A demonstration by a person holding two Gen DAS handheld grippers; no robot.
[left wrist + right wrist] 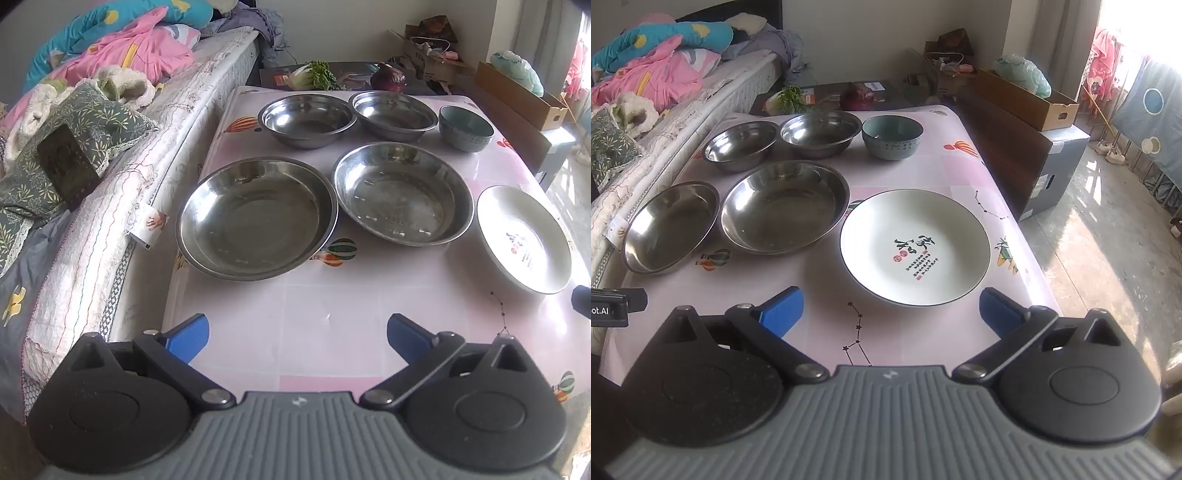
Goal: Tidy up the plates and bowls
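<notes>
**Six dishes waiting, both tongs wide and empty**

The table (314, 314) is carrying everything, and both tools are hovering over its near edge. The left tongs (297, 338) are standing wide with nothing between the blue pads; the right tongs (891, 310) are doing the same.

Straight ahead of the left tongs, slightly to their left, the largest steel plate (256, 218) is sitting empty. Just beside it, ahead and to the right, the second steel plate (402, 192) is lying, also empty apart from what look like faint marks or droplets on its floor. Both are looking light, stiff and slippery; the thin flared rim at the near edge is probably the place to pinch, and metal may slide on metal when nested.

Directly ahead of the right tongs, near them, the white ceramic plate (915, 247) is resting with printed calligraphy in its well and nothing on it. It is likely heavier and breakable, so a firm grip on the near rim and a gentle set-down seem wise.

Farther off, two steel bowls (307, 119) (393, 113) are sitting side by side, empty, rims nearly touching. To their right the small teal ceramic bowl (892, 136) is standing apart; I cannot tell whether it is holding anything.
</notes>
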